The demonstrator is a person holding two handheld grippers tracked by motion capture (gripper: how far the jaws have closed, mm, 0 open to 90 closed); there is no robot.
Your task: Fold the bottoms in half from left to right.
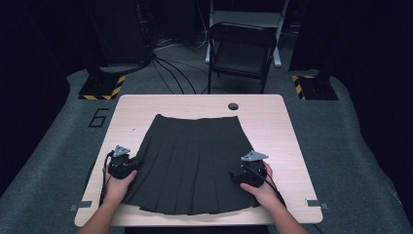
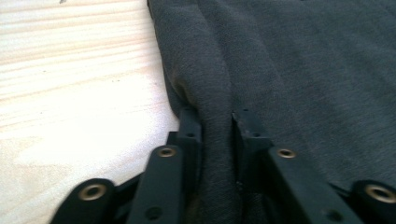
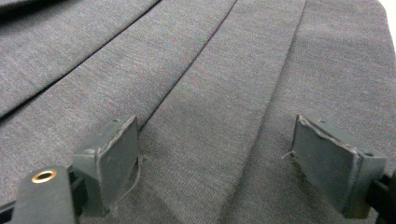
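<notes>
So the left gripper (image 2: 217, 116) has its jaws pinched in on a raised fold of the skirt (image 2: 289, 70), right along the skirt's left edge. In the left gripper view you can see the dark grey cloth bunched up into a ridge that runs between the two black pads, and both pads are pressing against it. The pale wood table (image 2: 70, 84) sits just to the left of that fold, so the grip is right at the border of the cloth.

The right gripper (image 3: 215, 154) is a different story: jaws spread wide, with flat pleated fabric lying between them and nothing pinched. Its pads sit low over the cloth, but I can't tell if they actually touch it.

From the high view, the left gripper (image 1: 127, 163) is at the skirt's left side about halfway down, and the right gripper (image 1: 246, 170) is on the right side at roughly the same height, over the cloth near its edge. A hand holds each one, with the forearms coming in from the near edge.

The skirt (image 1: 192, 161) itself is spread out flat in the middle of the table (image 1: 287, 126), waistband toward the far side, hem toward the person, pleats fanning out. Past the table there's a folding chair (image 1: 241, 48) on the grey floor.
</notes>
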